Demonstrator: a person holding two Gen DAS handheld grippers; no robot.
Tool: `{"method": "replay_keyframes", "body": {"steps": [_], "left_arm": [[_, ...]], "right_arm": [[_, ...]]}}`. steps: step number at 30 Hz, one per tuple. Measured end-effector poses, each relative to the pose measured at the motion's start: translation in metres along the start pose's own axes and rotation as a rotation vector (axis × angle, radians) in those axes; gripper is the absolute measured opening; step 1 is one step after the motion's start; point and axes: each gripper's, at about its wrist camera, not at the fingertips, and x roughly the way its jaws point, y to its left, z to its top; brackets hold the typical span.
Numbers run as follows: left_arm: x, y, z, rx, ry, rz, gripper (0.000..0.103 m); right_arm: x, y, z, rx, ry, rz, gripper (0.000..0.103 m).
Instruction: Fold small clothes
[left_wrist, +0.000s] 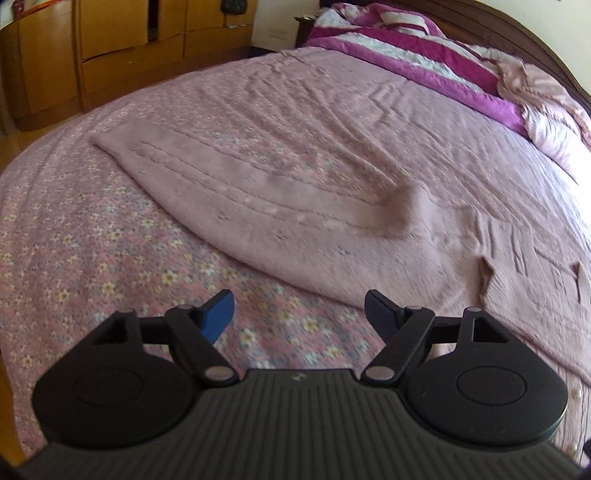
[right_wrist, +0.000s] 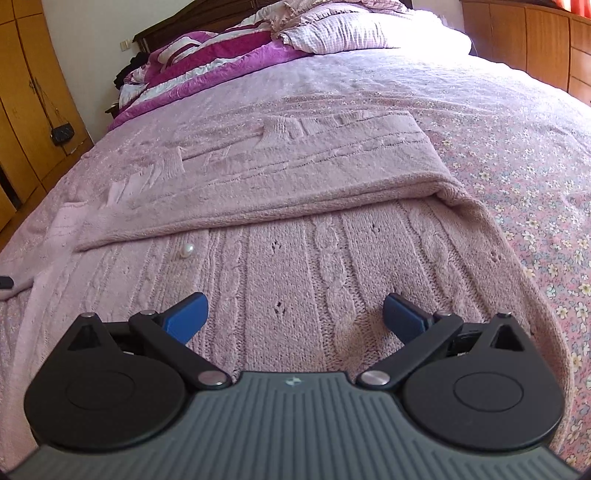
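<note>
The right gripper (right_wrist: 295, 317) hangs with its jaws spread wide and nothing between them, low over the pink cable-knit cardigan (right_wrist: 317, 258), whose knit fills the gap between the blue fingertips (right_wrist: 186, 319). The left gripper (left_wrist: 299, 314) is just as wide apart and empty, but over the floral bedspread (left_wrist: 85, 251), short of the cardigan's near edge. So the right hand is the nearer one. From it, the cardigan's folded-over flap (right_wrist: 295, 162) lies ahead, its crease running crosswise, left to right. A pearl button (right_wrist: 187, 251) sits just before that crease, to the left. Beyond the cardigan, a magenta quilt (right_wrist: 207, 62) and pillow (right_wrist: 332, 33) are bunched well apart at the headboard. Nothing stands between jaws and knit.
</note>
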Motion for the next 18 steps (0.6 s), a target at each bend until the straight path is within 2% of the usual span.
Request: {"method": "replay_keyframes", "body": {"steps": [4, 6, 13, 18], "left_arm": [[0.019, 0.015, 0.007, -0.078, 0.05, -0.013, 0.079], [0.024, 0.021, 0.008, -0.111, 0.045, -0.028, 0.079], [0.034, 0.022, 0.01, -0.086, -0.004, -0.016, 0.083], [0.043, 0.014, 0.015, -0.078, -0.015, 0.004, 0.092]], "right_arm": [[0.004, 0.005, -0.005, -0.065, -0.005, -0.019, 0.103], [0.005, 0.006, -0.007, -0.08, -0.009, -0.025, 0.103], [0.008, 0.008, -0.009, -0.093, -0.031, -0.047, 0.103], [0.009, 0.008, -0.013, -0.109, -0.046, -0.049, 0.103]]}}
